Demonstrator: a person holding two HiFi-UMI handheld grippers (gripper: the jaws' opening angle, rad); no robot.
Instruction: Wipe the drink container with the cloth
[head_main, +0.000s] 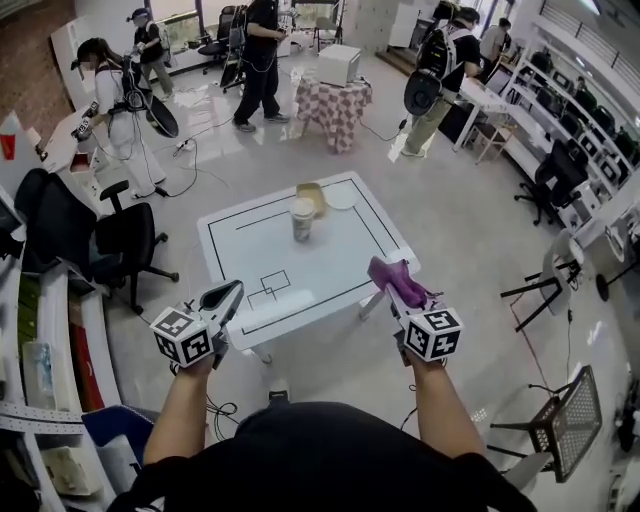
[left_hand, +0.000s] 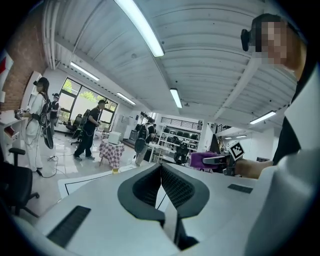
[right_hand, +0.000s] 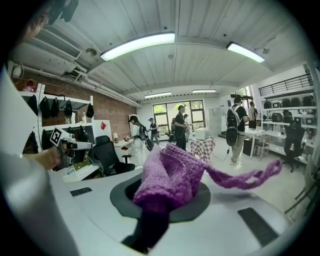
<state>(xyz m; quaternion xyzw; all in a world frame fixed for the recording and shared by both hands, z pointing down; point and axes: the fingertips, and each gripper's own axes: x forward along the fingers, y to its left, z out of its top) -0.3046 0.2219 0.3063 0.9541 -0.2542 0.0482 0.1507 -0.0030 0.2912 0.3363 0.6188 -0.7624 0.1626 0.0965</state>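
Observation:
A pale drink container (head_main: 303, 219) with a light lid stands upright on the white table (head_main: 250, 255), toward its far side. My right gripper (head_main: 390, 280) is shut on a purple knitted cloth (head_main: 397, 281) near the table's right front corner. In the right gripper view the cloth (right_hand: 172, 177) bunches between the jaws and a strand trails to the right. My left gripper (head_main: 228, 297) hovers shut and empty over the table's front left edge; in the left gripper view (left_hand: 161, 170) its dark pads meet. Both grippers are well short of the container.
A tan item (head_main: 312, 196) and a white plate (head_main: 341, 196) lie behind the container. Black office chairs (head_main: 120, 240) stand left of the table, a mesh chair (head_main: 560, 425) at the right. Several people (head_main: 262, 60) stand farther back by a checkered table (head_main: 333, 105).

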